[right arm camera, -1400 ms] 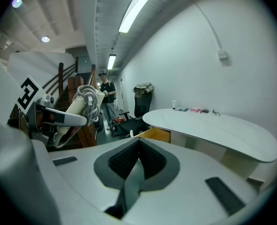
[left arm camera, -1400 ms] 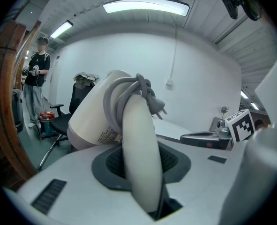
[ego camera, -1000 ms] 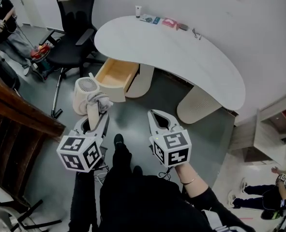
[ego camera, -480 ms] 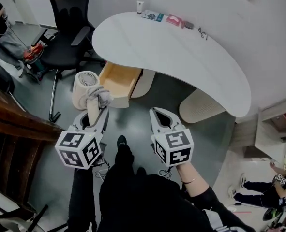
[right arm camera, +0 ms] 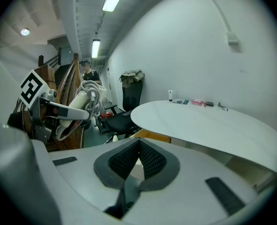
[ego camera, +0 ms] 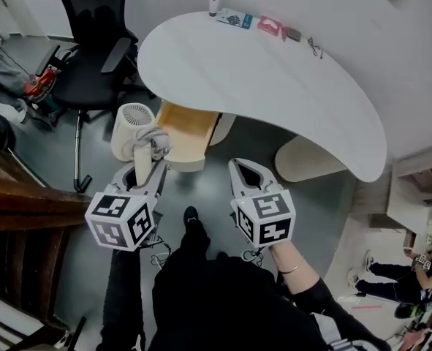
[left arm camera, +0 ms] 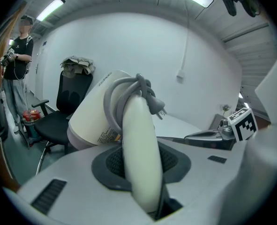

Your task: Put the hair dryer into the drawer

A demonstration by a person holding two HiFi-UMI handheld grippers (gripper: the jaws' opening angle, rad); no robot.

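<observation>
A cream hair dryer with a grey cord wound round it stands up out of my left gripper, which is shut on its handle. In the left gripper view the handle fills the gap between the jaws, and the dryer's body leans left above them. The wooden drawer is pulled open under the white curved desk, just beyond and right of the dryer. My right gripper is beside the left one, shut, with nothing in it. In the right gripper view it faces the desk and the drawer's wood.
A black office chair stands left of the desk. A tube and small items lie at the desk's far edge. The desk's rounded pedestal is to the right. A wooden railing runs along the left. A person stands far left.
Both grippers have moved forward toward the desk, so the open drawer now lies closer to the dryer. The left gripper's hold on the handle is unchanged and the right stays shut.
</observation>
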